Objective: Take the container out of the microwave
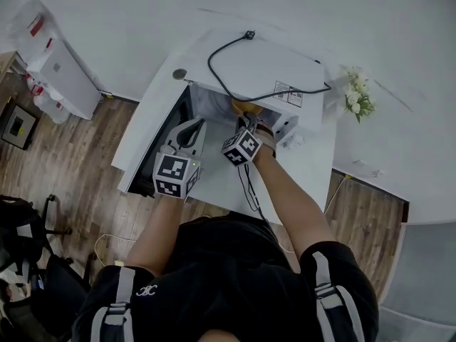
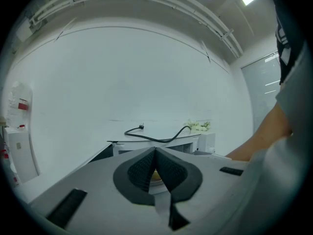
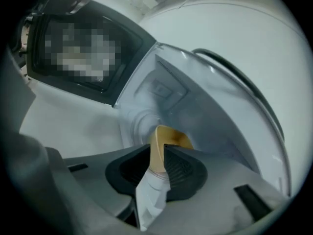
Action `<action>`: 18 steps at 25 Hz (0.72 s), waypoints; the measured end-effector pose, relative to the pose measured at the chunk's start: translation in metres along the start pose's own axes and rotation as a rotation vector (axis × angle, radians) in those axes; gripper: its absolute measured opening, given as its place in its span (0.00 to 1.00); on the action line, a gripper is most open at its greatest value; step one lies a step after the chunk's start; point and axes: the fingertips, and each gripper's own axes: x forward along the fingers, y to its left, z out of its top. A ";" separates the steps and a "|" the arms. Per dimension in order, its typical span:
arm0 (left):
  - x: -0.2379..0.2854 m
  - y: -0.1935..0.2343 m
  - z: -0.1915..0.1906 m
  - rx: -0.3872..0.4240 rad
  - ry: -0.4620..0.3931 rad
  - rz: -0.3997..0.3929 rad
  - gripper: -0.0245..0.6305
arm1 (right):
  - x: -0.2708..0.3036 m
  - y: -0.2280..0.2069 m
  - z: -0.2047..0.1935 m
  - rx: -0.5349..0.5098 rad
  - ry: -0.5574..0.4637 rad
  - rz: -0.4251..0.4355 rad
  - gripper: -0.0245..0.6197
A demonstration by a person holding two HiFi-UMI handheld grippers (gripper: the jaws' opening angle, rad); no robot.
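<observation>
Left tongs [image 2: 155,151] closed, empty; right tongs [image 3: 157,147] parted astride thin yellow container [image 3: 174,138] rim, seemingly unclamped.

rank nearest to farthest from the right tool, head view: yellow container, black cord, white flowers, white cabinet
1. yellow container, at the right tool
2. black cord, on the white microwave
3. white flowers, right
4. white cabinet, far left
</observation>
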 end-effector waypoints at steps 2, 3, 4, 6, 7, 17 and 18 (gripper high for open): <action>-0.001 0.004 0.000 0.002 0.003 0.006 0.05 | 0.010 0.000 -0.003 -0.016 0.026 0.008 0.20; -0.001 0.006 -0.001 0.001 0.005 0.010 0.05 | 0.015 -0.001 -0.003 -0.025 0.036 0.010 0.20; -0.002 0.007 -0.002 0.001 0.006 0.013 0.05 | 0.019 -0.002 -0.004 -0.033 0.045 0.010 0.20; -0.004 0.011 -0.003 0.002 0.008 0.019 0.05 | 0.026 -0.004 -0.003 -0.044 0.059 0.014 0.20; -0.004 0.013 -0.004 0.002 0.010 0.021 0.05 | 0.029 -0.004 -0.002 -0.048 0.066 0.021 0.20; -0.008 0.022 -0.004 0.008 0.017 0.025 0.05 | 0.052 0.005 -0.014 -0.153 0.158 0.078 0.17; -0.008 0.022 -0.005 0.008 0.020 0.024 0.05 | 0.052 0.005 -0.013 -0.153 0.157 0.084 0.17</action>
